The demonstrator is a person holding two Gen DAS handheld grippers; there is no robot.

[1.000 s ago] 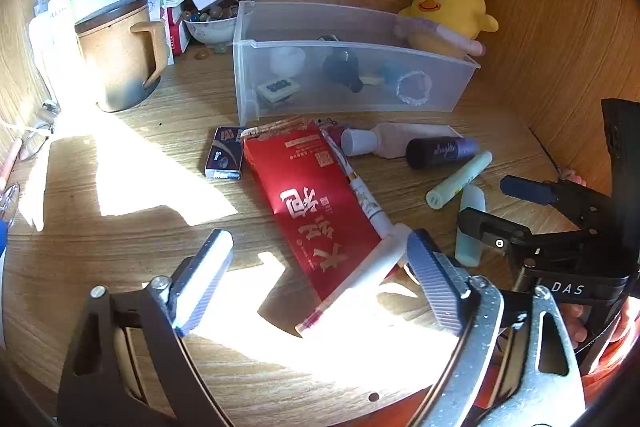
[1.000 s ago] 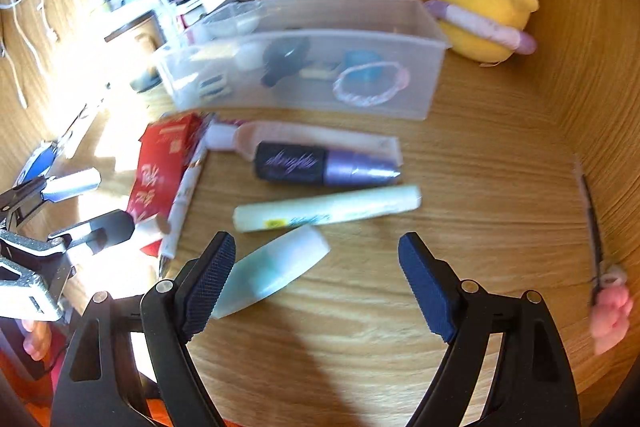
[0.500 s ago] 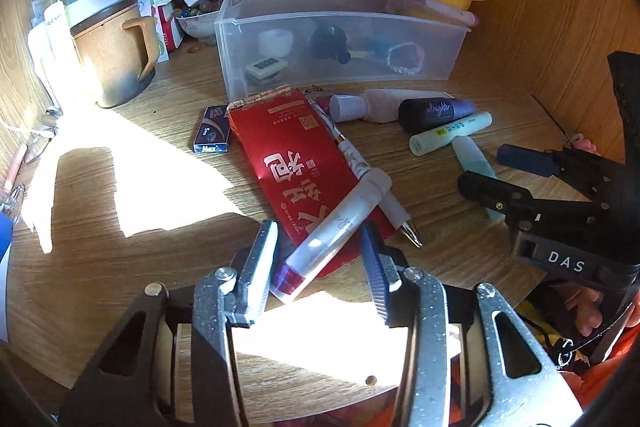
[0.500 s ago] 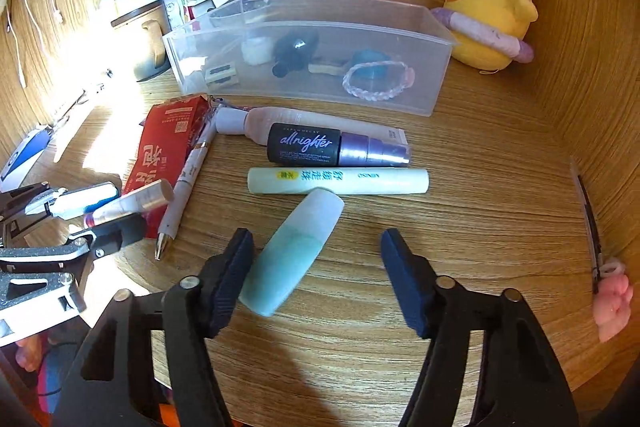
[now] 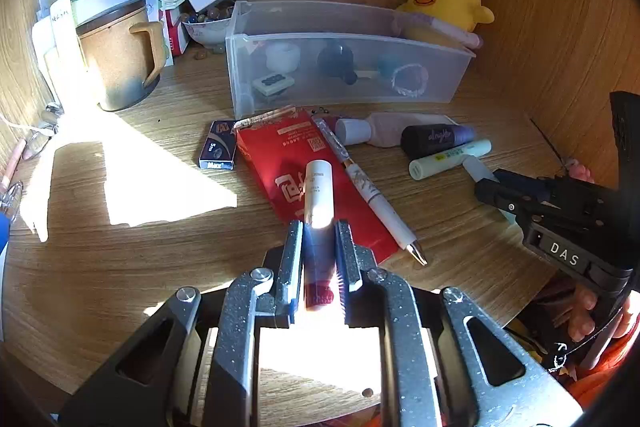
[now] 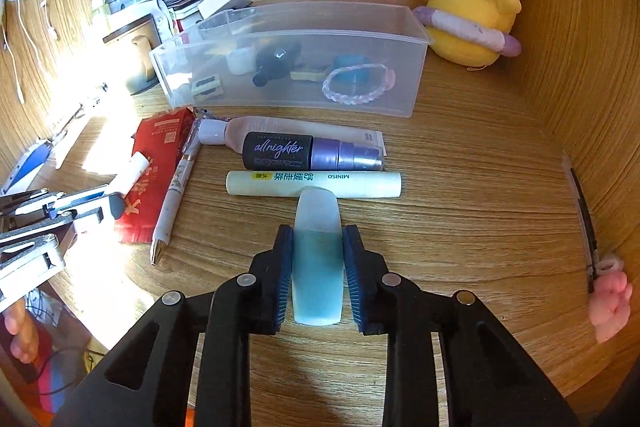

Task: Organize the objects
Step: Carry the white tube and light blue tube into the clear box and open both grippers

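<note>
A white tube with a dark red base [image 5: 318, 187] points away from me over a red packet [image 5: 276, 163]. My left gripper [image 5: 318, 227] has its jaws closing, and the pads press the tube's sides. A pale blue bottle [image 6: 318, 267] lies on the wooden desk, its clear cap touching a pale green tube [image 6: 312, 183]. My right gripper [image 6: 319, 231] has its jaws closing, and the blue pads press the bottle. Behind lie a dark purple spray bottle [image 6: 304, 151], a pink tube [image 6: 304, 127] and a white pen [image 6: 176, 195]. A clear bin [image 6: 288, 95] with small items stands further back.
A yellow plush chick [image 5: 444, 3] sits at the bin's right end. A brown mug [image 5: 120, 63], a bowl of beads [image 5: 208, 23] and stacked papers crowd the back left. A small blue box [image 5: 218, 151] lies left of the packet. Wooden walls close the back and right.
Both grippers went from wide open to closed. The white tube, earlier lying slanted, now points straight ahead between the left pads. The blue bottle has also turned straight between the right pads.
</note>
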